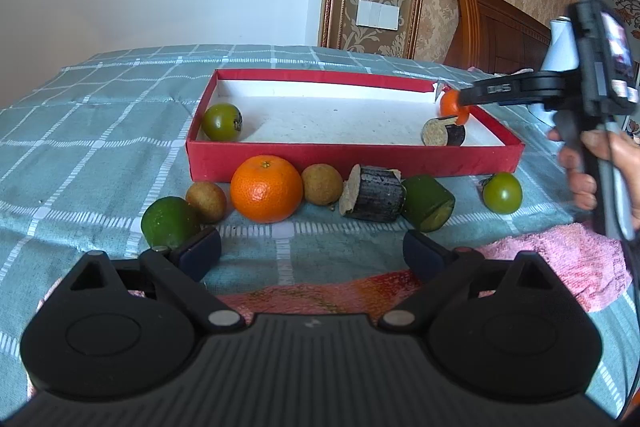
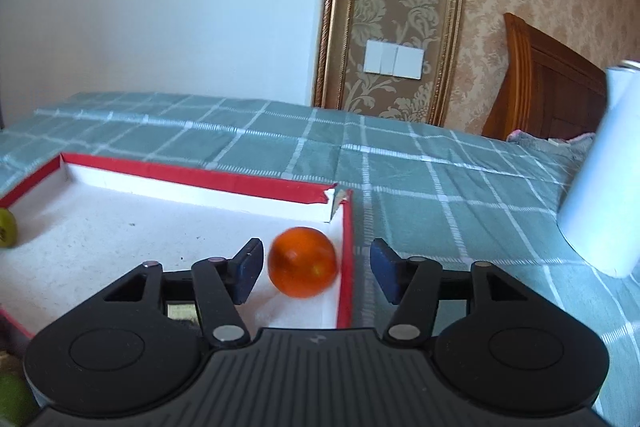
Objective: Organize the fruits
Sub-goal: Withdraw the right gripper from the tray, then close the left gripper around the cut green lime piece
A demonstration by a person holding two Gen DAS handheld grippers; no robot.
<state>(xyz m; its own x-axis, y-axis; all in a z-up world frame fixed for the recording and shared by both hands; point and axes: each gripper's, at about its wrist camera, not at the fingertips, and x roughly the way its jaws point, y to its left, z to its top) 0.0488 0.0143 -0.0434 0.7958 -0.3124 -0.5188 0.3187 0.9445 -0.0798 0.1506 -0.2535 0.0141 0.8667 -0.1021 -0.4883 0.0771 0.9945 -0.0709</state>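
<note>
Your right gripper (image 2: 316, 277) hangs over the far right corner of the red box (image 1: 352, 157), its fingers (image 2: 248, 269) partly spread. The small orange fruit (image 2: 302, 263) sits between them on the box's white floor, hard against the right wall, and neither pad touches it. From your left camera, that fruit (image 1: 450, 105) shows just behind a dark cut chunk (image 1: 442, 135) inside the box, and a green tomato (image 1: 222, 122) rests in the box's near left corner.

Your left gripper (image 1: 310, 253) sits back from the box's front wall, fingers (image 1: 200, 253) wide apart, holding nothing. In front of that wall, on the checked cloth (image 1: 100, 147), lie a lime (image 1: 168, 223), two brown fruits (image 1: 206, 201), a big orange (image 1: 266, 189), a dark chunk (image 1: 372, 197), a green piece (image 1: 428, 203) and another green tomato (image 1: 502, 193).
</note>
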